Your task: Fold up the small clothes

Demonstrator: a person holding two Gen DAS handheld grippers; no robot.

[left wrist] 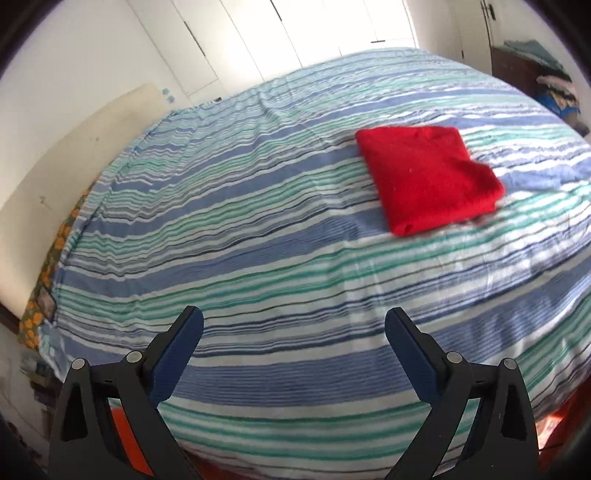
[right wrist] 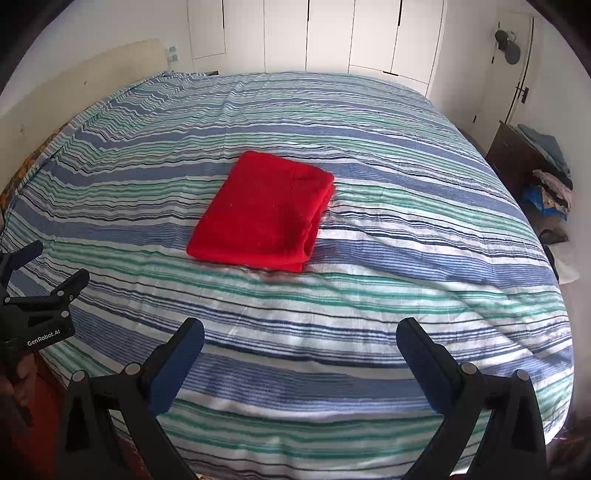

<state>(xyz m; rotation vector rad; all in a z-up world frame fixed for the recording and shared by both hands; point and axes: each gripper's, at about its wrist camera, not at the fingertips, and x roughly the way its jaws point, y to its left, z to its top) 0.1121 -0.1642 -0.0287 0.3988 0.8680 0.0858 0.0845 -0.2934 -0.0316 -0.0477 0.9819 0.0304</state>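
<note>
A red cloth (right wrist: 264, 212), folded into a neat rectangle, lies flat near the middle of the striped bed (right wrist: 369, 295). It also shows in the left wrist view (left wrist: 428, 181), ahead and to the right. My left gripper (left wrist: 293, 325) is open and empty, held above the bed's near part, well short of the cloth. It also shows at the left edge of the right wrist view (right wrist: 51, 260). My right gripper (right wrist: 300, 336) is open and empty, above the bed's near edge, with the cloth ahead of it.
A beige headboard (right wrist: 74, 74) runs along the bed's left side. White wardrobe doors (right wrist: 332, 33) stand behind the bed. A dark wooden cabinet (right wrist: 513, 158) with a pile of clothes (right wrist: 550, 184) stands at the right.
</note>
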